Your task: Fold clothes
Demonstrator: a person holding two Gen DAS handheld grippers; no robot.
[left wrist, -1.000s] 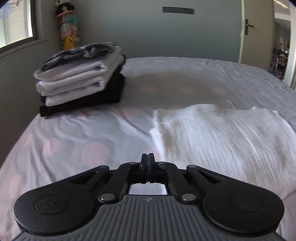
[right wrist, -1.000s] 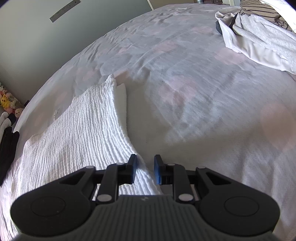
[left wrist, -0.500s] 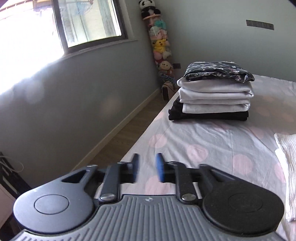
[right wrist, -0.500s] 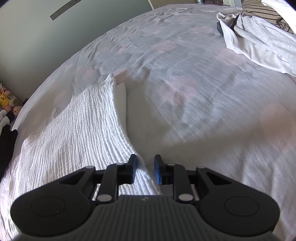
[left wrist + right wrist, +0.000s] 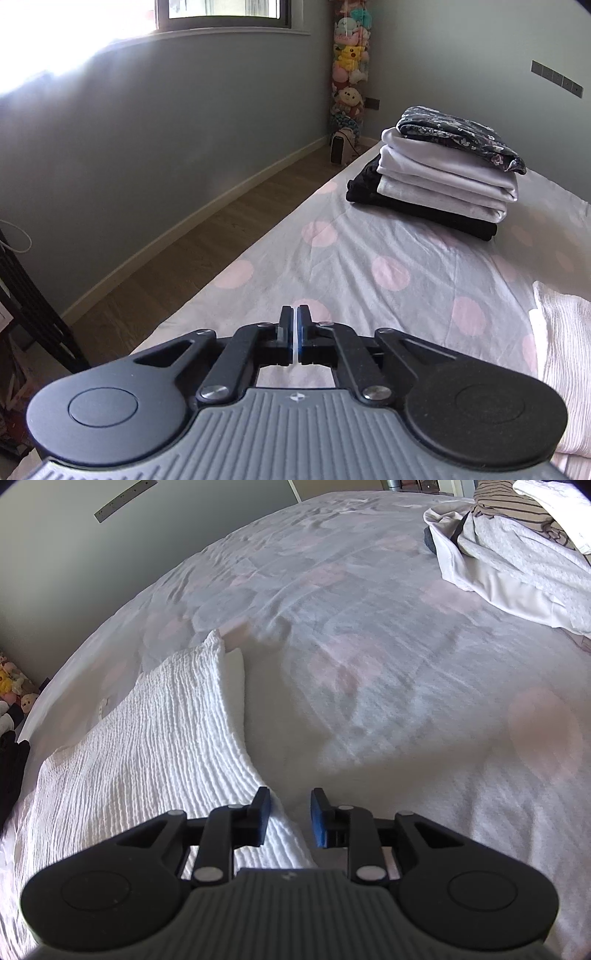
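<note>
**Approaching the folded white garment**

Straddling the near corner of the white ribbed garment, the right gripper has parted fingers; cloth's long axis runs forward-left. Left gripper, fingers nearly closed and empty, sits well left of it, facing the folded stack.

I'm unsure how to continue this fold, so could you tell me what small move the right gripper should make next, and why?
Probably close the right gripper on the near corner of the white textured garment. Its jaws stand open with that corner lying between them, while the left gripper is shut on nothing, off to the side.
</note>
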